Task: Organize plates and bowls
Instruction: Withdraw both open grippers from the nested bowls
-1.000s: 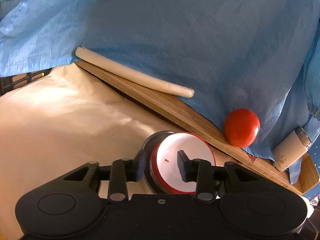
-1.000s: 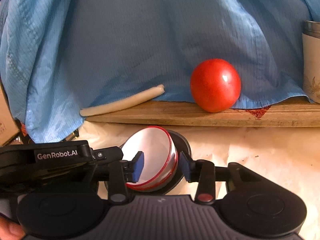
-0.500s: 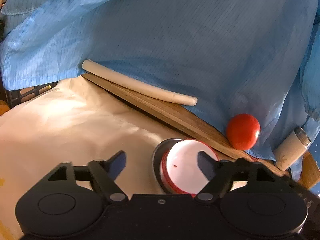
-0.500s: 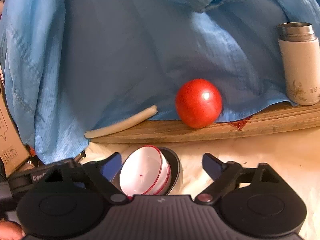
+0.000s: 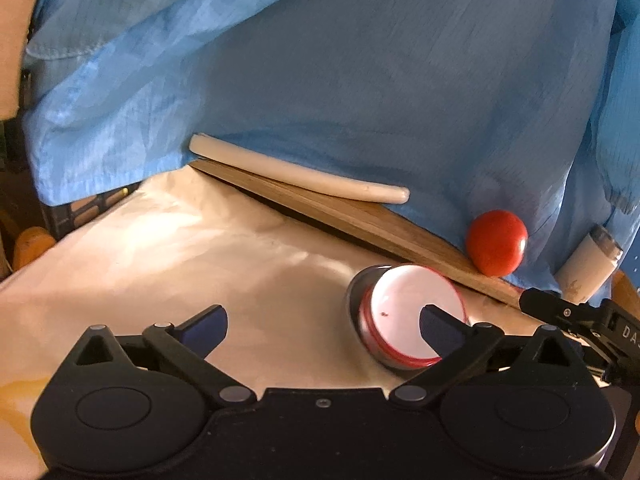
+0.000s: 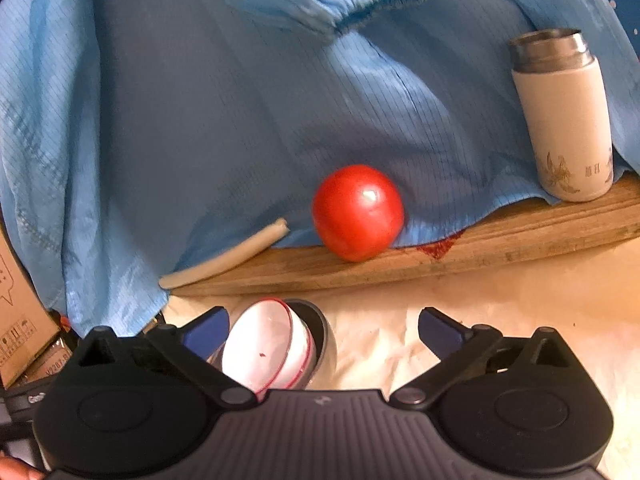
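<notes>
Blue cloth (image 6: 200,120) drapes behind everything; a wooden board (image 6: 480,248) runs under its hem. Before the board, on cream paper (image 5: 180,260), white red-rimmed bowls (image 5: 412,312) sit nested in a dark glossy bowl (image 5: 354,300). Left gripper (image 5: 322,326) and right gripper (image 6: 322,326) are opening, nothing between the jaws. Best back both straight off, so no pad clips the smooth rims.

**Little legible print**

Partly readable: white letters "DA" on a black gripper part (image 5: 612,330) at the right edge of the left wrist view. Small dark characters and plant drawings on the white cylindrical flask with a steel cap (image 6: 564,120), too small to read. Printed symbols on the brown cardboard box (image 6: 18,320), illegible.
</notes>
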A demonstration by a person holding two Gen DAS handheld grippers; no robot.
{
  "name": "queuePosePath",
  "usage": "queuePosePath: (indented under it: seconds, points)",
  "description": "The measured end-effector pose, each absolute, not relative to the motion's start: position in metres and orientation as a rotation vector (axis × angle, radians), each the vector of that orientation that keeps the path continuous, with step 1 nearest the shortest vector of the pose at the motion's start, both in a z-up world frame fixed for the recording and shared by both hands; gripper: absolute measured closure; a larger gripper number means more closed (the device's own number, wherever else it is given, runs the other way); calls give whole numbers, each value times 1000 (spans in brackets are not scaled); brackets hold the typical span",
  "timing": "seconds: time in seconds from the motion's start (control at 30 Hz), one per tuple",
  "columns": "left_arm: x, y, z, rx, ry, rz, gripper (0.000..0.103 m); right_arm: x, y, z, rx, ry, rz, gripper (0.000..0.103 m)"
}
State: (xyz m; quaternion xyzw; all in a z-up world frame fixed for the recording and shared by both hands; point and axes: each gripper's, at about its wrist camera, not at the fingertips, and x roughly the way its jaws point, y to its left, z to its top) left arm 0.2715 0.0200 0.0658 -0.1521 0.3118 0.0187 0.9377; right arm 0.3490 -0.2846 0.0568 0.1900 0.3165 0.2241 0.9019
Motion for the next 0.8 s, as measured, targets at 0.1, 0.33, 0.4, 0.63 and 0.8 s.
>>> queuePosePath:
  seconds: [0.1, 0.33, 0.4, 0.63, 0.8]
  points:
    - [270, 25, 66, -287, 654, 48, 1, 352, -282, 54, 373, 679, 459, 0]
    - [272, 44, 65, -262, 711, 64, 1, 350, -282, 52, 341, 701, 464, 0]
    - [273, 49, 63, -254, 726, 64, 1, 351, -283, 51, 333, 708, 451, 0]
    - [285, 62, 55, -258, 789, 57, 1, 352, -282, 51, 285, 731, 420, 0]
    - [298, 63, 51, -281, 844, 31, 1, 353, -283, 50, 254, 756, 396, 0]
